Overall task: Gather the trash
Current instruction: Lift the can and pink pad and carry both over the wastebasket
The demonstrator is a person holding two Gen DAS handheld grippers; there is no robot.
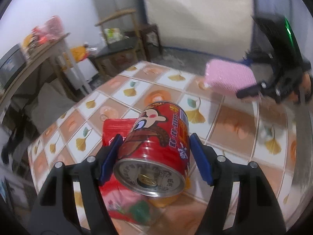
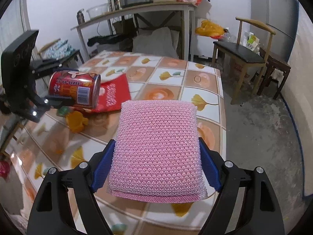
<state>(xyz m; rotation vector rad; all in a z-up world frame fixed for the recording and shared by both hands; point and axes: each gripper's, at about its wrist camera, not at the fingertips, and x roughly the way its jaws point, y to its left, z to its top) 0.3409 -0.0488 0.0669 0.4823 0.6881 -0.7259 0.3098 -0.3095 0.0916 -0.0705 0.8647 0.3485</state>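
Left wrist view is showing the left hand-held gripper (image 1: 155, 158) clamping a red can (image 1: 156, 148) between its blue pads (image 1: 201, 162), one pad pressing on each side of the can's body. The can is lying on its side in the grip, its long axis running away from the camera, its silver opened end facing the lens and its far end pointing out over the desk (image 1: 234, 121). A cartoon face, a barcode and printed lettering are showing on the red label. Just beyond and partly under the can, a red snack packet (image 1: 115, 127) is lying flat on the desk's tiled, leaf-patterned cover. Farther off to the right, the other hand-held gripper is hanging above the desk with the pink sponge (image 1: 228, 78) in it.

Right wrist view is showing the right hand-held gripper (image 2: 156, 164) gripping that pink sponge (image 2: 158, 148) by its two side edges, the blue pads squeezing in on the mesh. The sponge is a rectangular pad with a netted, glittery cover, its broad face turned up toward the camera and its long axis pointing forward along the fingers, tilting down toward the desk (image 2: 205, 82). It is sitting clear above the desk surface. Farther left, an orange peel-like scrap (image 2: 76, 121) is lying on the cover, then the snack packet (image 2: 115, 96), with the can (image 2: 74, 90) held above them. Beyond the desk, a chair (image 2: 242, 56) and a cluttered side table (image 2: 137, 11) are standing by the wall.
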